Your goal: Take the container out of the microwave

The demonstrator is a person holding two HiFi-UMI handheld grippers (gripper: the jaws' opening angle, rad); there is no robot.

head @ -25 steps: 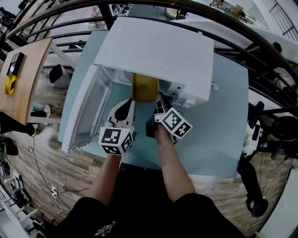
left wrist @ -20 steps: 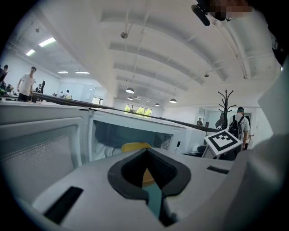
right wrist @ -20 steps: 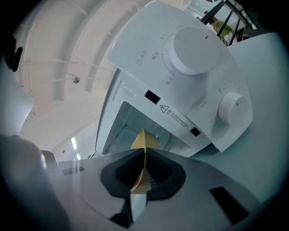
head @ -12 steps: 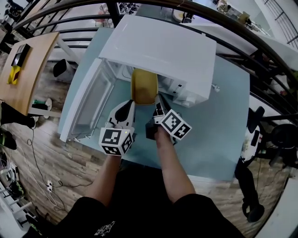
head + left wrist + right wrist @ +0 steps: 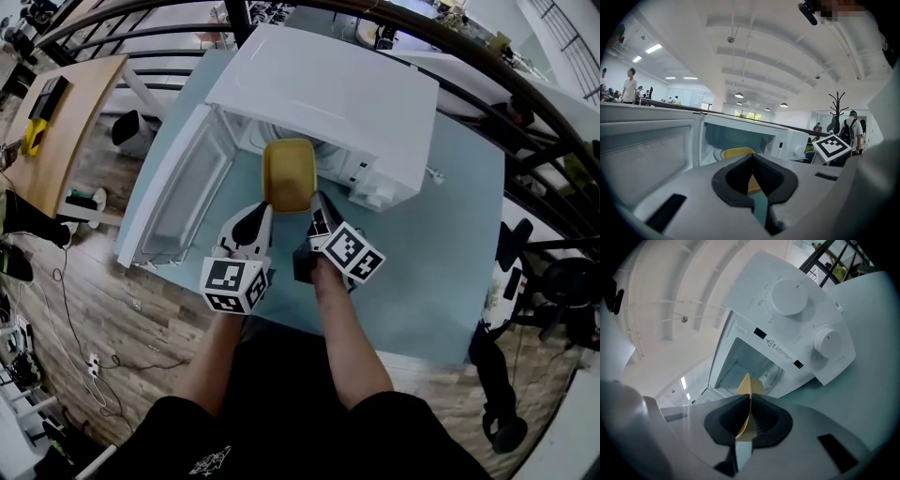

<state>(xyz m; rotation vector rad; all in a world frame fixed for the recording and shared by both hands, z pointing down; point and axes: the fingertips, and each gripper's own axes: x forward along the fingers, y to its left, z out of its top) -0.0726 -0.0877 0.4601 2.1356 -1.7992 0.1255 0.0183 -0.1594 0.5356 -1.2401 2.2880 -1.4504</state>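
A yellow container [image 5: 289,173] sticks halfway out of the open white microwave [image 5: 328,94] on the light blue table [image 5: 441,234]. My right gripper [image 5: 317,200] is shut on the container's near right rim; in the right gripper view the yellow rim [image 5: 749,385] is pinched edge-on between the jaws [image 5: 749,398]. My left gripper [image 5: 264,210] hovers just left of the container's near corner, jaws together with nothing between them. In the left gripper view the container [image 5: 738,152] shows beyond the closed tips [image 5: 751,157], at the cavity's mouth.
The microwave door [image 5: 183,202] hangs open to the left. Two round knobs [image 5: 790,296] sit on the control panel at the right. A wooden desk [image 5: 56,131] stands far left, and a black railing curves behind the table.
The yellow container has come further out of the microwave cavity toward me, still in the right gripper. The left gripper keeps its place beside it.
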